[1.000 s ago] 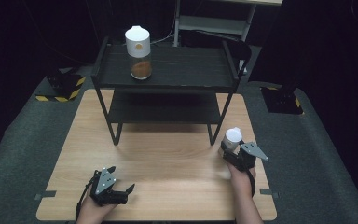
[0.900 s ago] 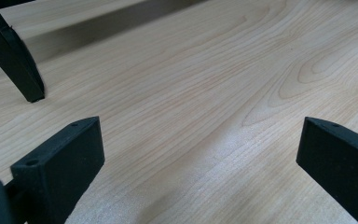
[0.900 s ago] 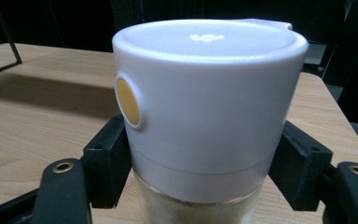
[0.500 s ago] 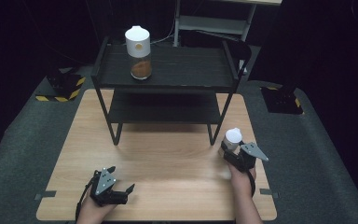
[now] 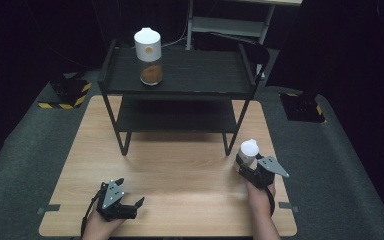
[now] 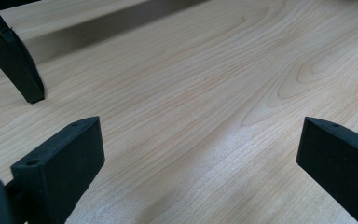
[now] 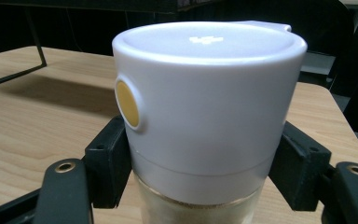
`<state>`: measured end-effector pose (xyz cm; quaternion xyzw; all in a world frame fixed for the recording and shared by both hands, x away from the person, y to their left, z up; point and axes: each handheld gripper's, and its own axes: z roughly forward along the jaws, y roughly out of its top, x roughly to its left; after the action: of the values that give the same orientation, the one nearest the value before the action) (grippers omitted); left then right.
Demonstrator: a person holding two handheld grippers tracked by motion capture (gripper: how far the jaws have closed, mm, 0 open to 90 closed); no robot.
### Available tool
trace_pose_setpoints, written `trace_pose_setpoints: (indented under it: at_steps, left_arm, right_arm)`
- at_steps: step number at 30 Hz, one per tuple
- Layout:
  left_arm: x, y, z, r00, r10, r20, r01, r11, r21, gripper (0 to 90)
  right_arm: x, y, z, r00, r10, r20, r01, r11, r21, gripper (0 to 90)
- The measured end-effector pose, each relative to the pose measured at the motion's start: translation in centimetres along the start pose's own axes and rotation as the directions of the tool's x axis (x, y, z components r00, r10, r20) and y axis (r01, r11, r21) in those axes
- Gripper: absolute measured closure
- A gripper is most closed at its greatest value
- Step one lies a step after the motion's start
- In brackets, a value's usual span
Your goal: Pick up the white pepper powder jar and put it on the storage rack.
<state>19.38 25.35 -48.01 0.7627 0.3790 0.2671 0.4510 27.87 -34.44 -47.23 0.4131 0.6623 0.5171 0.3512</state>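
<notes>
Nothing on the tabletop (image 5: 180, 165) has shifted since the earlier frame; both hands sit as before, and the right tool's jaws have just finished closing.

Right tool (image 5: 250, 167): clenched on a white-lidded spice jar (image 7: 205, 116), jaws pressing either side just beneath the lid, jar upright.

Left tool (image 5: 122, 200): released, jaws wide apart, bare wood between them.

Black two-tier shelf rack (image 5: 180, 95): beyond both tools. Second spice jar (image 5: 149, 50), brown contents: on its top tier.

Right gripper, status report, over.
Right gripper shut on white-capped jar. Left gripper open, nothing between its jaws. Shelf rack stands ahead.
</notes>
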Motion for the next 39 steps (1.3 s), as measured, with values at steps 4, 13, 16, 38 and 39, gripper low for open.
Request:
trace_pose_setpoints:
  at_steps: [4, 13, 16, 38, 39]
  left_arm:
    - [0.1, -0.2, -0.1, 1.0, 0.0, 0.005, 0.0, 1.0, -0.009, 1.1]
    - [0.6, -0.4, -0.2, 0.9994, -0.027, 0.023, 0.027, 0.9994, -0.02, 1.1]
    - [0.5, -0.3, -0.2, 0.9997, -0.011, 0.023, 0.011, 0.9998, -0.018, 1.2]
    - [-0.1, 0.0, 0.0, 0.9997, 0.018, 0.016, -0.018, 0.9998, 0.001, 1.6]
    - [-0.1, 0.0, 0.0, 0.9997, 0.019, 0.015, -0.019, 0.9998, 0.001, 1.6]
  right_arm:
    - [0.5, 0.1, -0.5, 1.0, -0.007, -0.001, 0.007, 1.0, 0.009, 30.4]
    - [1.5, 0.9, -1.9, 0.9994, -0.031, -0.014, 0.031, 1.0, -0.002, 30.5]
    - [1.9, 1.4, -2.3, 0.9991, -0.035, -0.023, 0.035, 0.999, -0.024, 30.4]
    - [3.1, 5.5, -5.2, 0.9902, -0.059, -0.127, 0.042, 0.99, -0.133, 30.5]
    - [3.1, 5.7, -5.3, 0.9899, -0.062, -0.128, 0.045, 0.99, -0.135, 30.5]
